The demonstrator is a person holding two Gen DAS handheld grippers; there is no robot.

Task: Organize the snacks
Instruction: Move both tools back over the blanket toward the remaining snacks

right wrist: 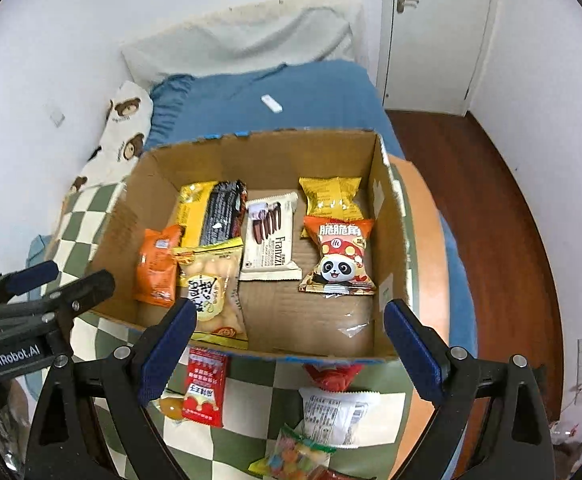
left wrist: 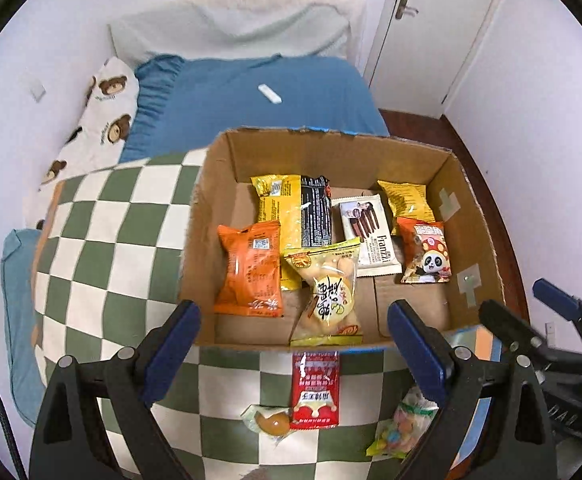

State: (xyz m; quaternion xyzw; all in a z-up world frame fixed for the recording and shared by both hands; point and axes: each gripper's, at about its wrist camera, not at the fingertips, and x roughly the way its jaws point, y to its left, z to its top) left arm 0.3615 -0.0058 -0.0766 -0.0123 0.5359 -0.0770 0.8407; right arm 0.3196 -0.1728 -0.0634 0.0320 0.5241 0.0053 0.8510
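An open cardboard box (left wrist: 475, 216) (right wrist: 391, 216) sits on a green-and-white checkered blanket (left wrist: 103, 248) (right wrist: 251, 388). Inside lie several snack packs: an orange bag (left wrist: 251, 268) (right wrist: 157, 266), a yellow bread pack (left wrist: 331, 296) (right wrist: 211, 292), a white Franzzi wafer pack (left wrist: 367, 232) (right wrist: 269, 236) and a panda bag (left wrist: 425, 256) (right wrist: 339, 256). On the blanket in front of the box lie a red packet (left wrist: 315, 390) (right wrist: 205, 390), a colourful candy bag (left wrist: 403, 428) (right wrist: 295, 456) and a red-and-white bag (right wrist: 337, 396). My left gripper (left wrist: 293, 344) and right gripper (right wrist: 289, 344) hover open and empty above the box's near wall.
The blanket covers a bed with a blue sheet (left wrist: 251, 96) (right wrist: 311, 92) and a bear-print pillow (left wrist: 103, 120). A small white object (left wrist: 270, 93) lies on the sheet. White walls and a door (left wrist: 431, 20) stand behind; wooden floor (right wrist: 491, 200) lies to the right.
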